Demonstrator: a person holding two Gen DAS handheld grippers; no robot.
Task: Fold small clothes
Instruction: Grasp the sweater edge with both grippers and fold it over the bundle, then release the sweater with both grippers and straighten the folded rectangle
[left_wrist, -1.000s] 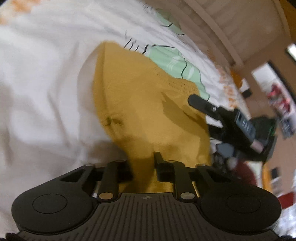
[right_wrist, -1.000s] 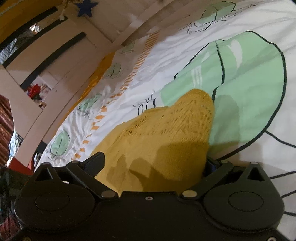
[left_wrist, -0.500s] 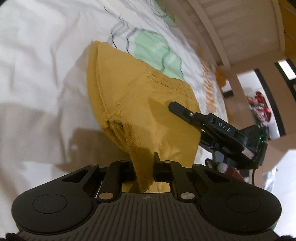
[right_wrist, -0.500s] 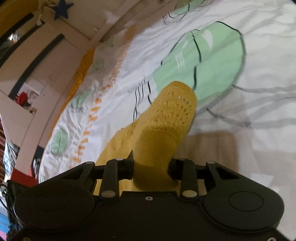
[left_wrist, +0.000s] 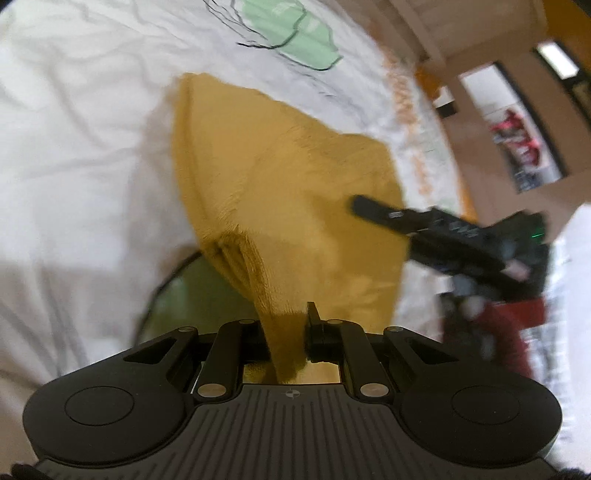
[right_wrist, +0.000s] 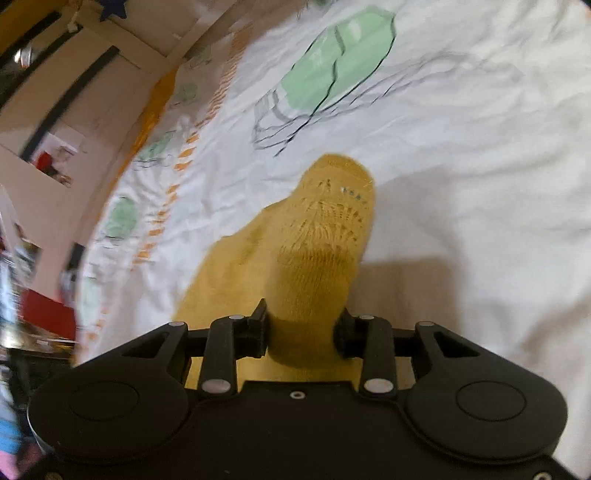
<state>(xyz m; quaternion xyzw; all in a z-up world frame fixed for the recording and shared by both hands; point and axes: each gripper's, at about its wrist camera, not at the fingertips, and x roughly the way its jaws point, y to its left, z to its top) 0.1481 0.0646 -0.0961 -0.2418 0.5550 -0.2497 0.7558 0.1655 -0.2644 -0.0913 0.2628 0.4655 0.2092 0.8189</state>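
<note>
A small mustard-yellow knitted garment (left_wrist: 280, 192) hangs lifted above a white bed sheet (left_wrist: 74, 166). My left gripper (left_wrist: 287, 332) is shut on a bunched edge of it near the camera. My right gripper (right_wrist: 301, 332) is shut on another edge of the same garment (right_wrist: 317, 251), which stretches away from its jaws. In the left wrist view the right gripper (left_wrist: 443, 236) shows at the garment's right side, one finger (left_wrist: 373, 209) lying over the cloth.
The sheet (right_wrist: 461, 184) carries green leaf prints (right_wrist: 332, 77) and orange dashes. A wooden bed frame (right_wrist: 122, 85) runs along the far edge. A red item (left_wrist: 517, 332) and room clutter lie beyond the bed on the right of the left view.
Both grippers have risen with the garment, lifting it off the sheet. The right gripper, open a second ago, shut on the cloth.
</note>
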